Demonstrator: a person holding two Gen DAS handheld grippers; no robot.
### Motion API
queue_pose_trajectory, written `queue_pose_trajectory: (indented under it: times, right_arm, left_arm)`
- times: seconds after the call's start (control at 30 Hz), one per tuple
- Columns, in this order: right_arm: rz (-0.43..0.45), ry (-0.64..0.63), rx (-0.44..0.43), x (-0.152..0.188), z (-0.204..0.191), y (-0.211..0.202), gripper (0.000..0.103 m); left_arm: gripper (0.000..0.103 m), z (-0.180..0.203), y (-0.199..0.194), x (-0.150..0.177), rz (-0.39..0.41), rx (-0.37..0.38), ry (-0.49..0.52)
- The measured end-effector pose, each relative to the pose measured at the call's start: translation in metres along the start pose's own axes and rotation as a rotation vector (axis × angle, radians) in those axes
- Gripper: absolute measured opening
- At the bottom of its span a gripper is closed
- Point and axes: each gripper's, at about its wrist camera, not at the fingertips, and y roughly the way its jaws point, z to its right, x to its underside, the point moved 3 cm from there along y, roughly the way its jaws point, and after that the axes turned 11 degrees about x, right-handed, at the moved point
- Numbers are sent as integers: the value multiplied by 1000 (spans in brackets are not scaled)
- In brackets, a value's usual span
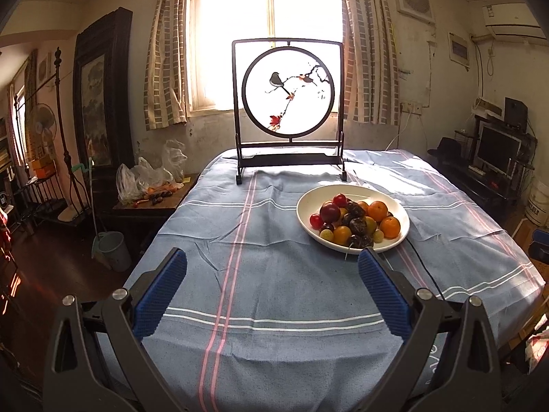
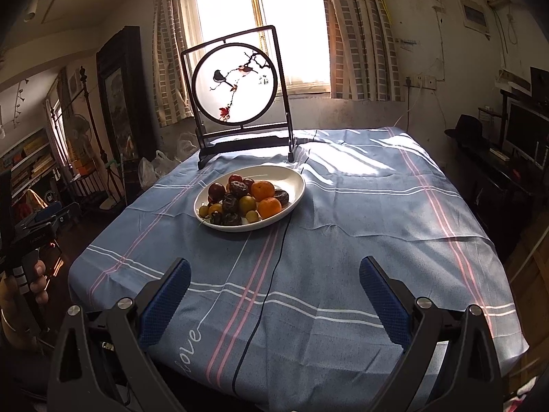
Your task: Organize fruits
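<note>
On the table (image 1: 260, 274) the fruits (image 1: 355, 221) lie heaped together in a white plate (image 1: 308, 202), which fits either a finished gathering or a sorting still ahead. We hold the left gripper (image 1: 272, 290) and right gripper (image 2: 274, 295) over the cloth, jaws wide apart and empty. Near the plate we mind the black cable (image 2: 274, 267) and the framed bird screen (image 1: 288, 103) behind.
</note>
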Motion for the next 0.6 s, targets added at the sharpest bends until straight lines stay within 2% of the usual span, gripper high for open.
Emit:
queue_pose_trajectory:
  times: [0.13,0.6]
  right_arm:
    - [0,-2,2,0,0,0,99]
    - [-5,5,12,1,5,2,99]
  left_arm:
    - [98,-5,6,2,-32,5,-28]
    - [98,-6,12,7,-54,5,-32]
